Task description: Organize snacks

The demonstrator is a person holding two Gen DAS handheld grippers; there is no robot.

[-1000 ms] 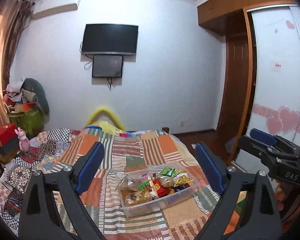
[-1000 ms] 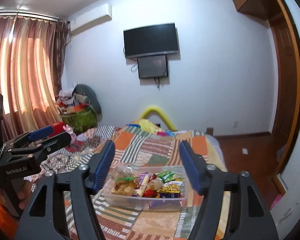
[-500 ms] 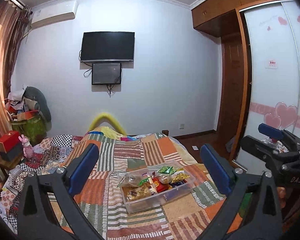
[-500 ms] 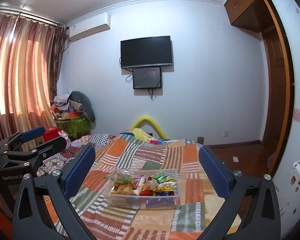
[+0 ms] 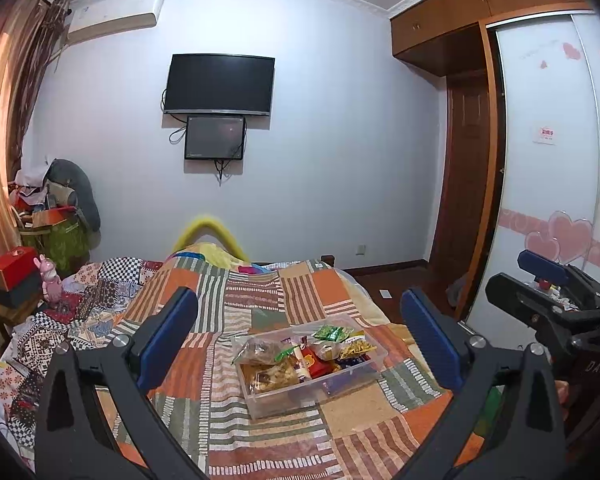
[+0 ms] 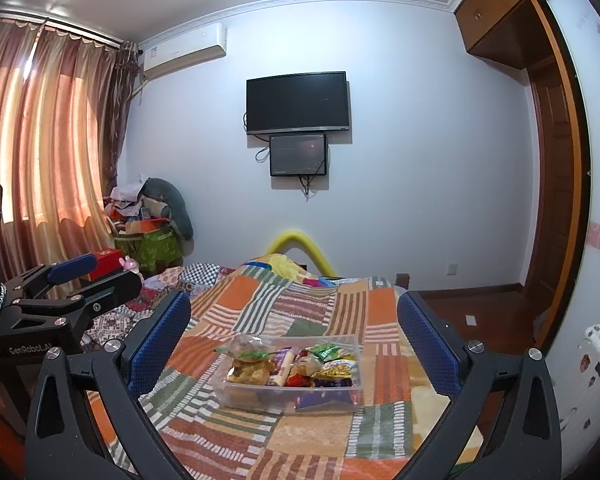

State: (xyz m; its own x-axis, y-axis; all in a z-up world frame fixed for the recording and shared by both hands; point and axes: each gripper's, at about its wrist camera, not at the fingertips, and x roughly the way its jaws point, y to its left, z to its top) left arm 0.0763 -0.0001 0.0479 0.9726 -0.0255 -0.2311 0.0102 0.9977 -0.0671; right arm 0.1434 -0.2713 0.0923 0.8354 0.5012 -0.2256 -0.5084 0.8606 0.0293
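A clear plastic bin [image 5: 342, 384] [image 6: 235, 394] full of snack packets sits on the patchwork bed. Inside are a bag of brown pastries [image 5: 269, 374] [image 6: 247, 372], a green packet [image 5: 328, 334] [image 6: 327, 351] and a yellow packet [image 5: 358, 347] [image 6: 338, 369]. My left gripper [image 5: 300, 336] is open and empty, held back from and above the bin. My right gripper [image 6: 293, 336] is open and empty, also well short of the bin. Each gripper shows at the edge of the other's view: the right one [image 5: 548, 284], the left one [image 6: 79, 280].
The patchwork quilt [image 5: 259, 296] covers the bed. A yellow foam tube [image 5: 207, 228] arches at its far end. A red box [image 5: 13, 266] and pink toy [image 5: 51, 278] stand at the left. A wardrobe [image 5: 548, 160] and door lie right.
Both grippers have pulled up and back from the bin, and both sets of jaws have opened wider. The bin and snacks have not moved.
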